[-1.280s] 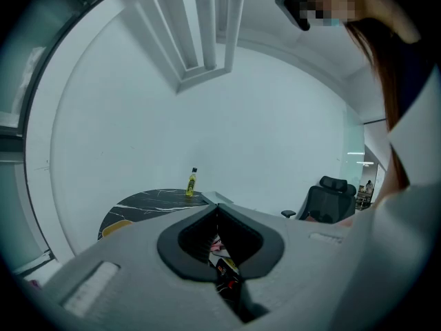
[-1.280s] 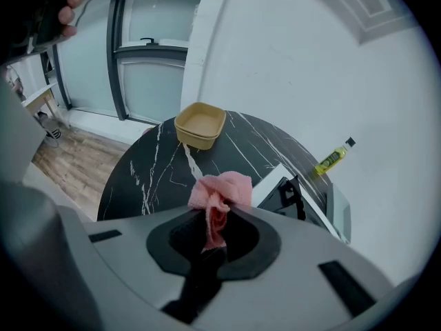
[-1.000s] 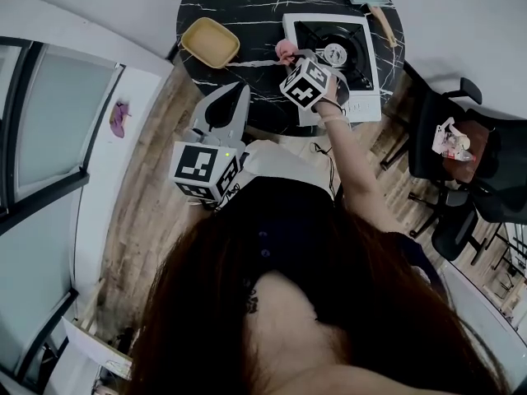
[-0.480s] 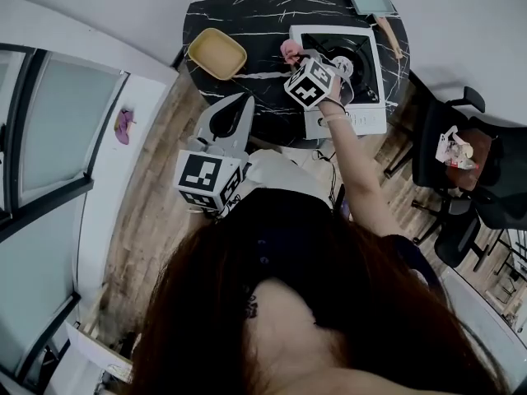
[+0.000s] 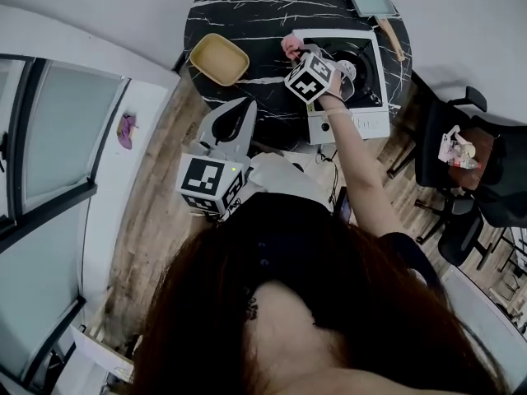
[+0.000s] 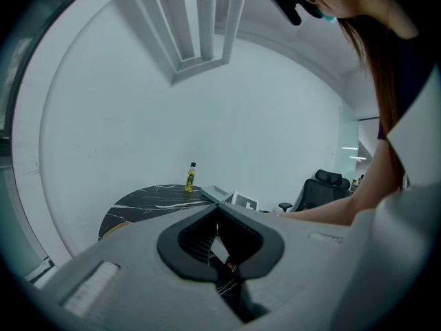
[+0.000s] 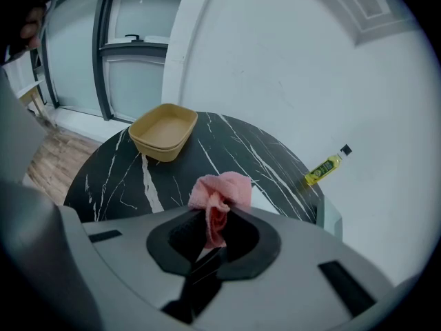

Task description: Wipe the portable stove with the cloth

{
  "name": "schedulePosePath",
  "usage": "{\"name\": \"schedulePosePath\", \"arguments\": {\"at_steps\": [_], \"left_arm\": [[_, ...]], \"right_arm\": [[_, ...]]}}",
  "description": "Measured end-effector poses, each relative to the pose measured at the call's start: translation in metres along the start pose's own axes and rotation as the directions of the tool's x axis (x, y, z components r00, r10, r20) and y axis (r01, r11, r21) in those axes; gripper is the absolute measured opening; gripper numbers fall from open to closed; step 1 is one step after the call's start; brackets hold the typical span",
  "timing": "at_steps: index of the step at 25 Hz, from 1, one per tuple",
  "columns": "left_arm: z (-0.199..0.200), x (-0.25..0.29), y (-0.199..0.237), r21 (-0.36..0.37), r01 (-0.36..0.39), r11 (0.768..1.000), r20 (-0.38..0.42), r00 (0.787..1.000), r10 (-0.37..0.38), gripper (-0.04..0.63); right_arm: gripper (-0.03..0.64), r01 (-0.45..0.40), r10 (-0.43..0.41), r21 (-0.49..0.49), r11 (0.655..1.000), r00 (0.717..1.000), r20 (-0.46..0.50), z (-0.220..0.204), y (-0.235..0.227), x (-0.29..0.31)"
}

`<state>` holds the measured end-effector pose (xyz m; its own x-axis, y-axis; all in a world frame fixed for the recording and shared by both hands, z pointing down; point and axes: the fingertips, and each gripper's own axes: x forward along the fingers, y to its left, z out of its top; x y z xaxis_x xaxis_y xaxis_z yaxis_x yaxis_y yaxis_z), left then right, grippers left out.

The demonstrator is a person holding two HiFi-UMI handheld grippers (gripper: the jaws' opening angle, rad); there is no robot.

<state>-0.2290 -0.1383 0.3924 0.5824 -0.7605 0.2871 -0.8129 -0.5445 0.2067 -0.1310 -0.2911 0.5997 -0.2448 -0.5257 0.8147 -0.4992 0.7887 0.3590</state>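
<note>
Right gripper view: a pink cloth [image 7: 222,193] is clamped in the right hand-held gripper [image 7: 215,216] at the stove [image 5: 362,122] corner on the desk [image 5: 247,15]. The left hand-held gripper [image 6: 217,216] is held closed and empty beside the desk.

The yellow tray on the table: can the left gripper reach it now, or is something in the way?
Probably yes. The left gripper is near the table's edge, jaws together and empty, pointing roughly toward the yellow tray. Only bare tabletop seems to lie between.
</note>
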Motion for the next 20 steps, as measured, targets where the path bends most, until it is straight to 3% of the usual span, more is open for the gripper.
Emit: {"name": "schedulePosePath", "arguments": {"at_steps": [20], "left_arm": [[-0.002,0.005,0.003,0.006,0.033,0.999,-0.034,0.999,-0.033,0.012]], "right_arm": [[0.043,0.012,-0.012,0.002,1.000,1.000,0.007,0.020,-0.023,0.024]]}}
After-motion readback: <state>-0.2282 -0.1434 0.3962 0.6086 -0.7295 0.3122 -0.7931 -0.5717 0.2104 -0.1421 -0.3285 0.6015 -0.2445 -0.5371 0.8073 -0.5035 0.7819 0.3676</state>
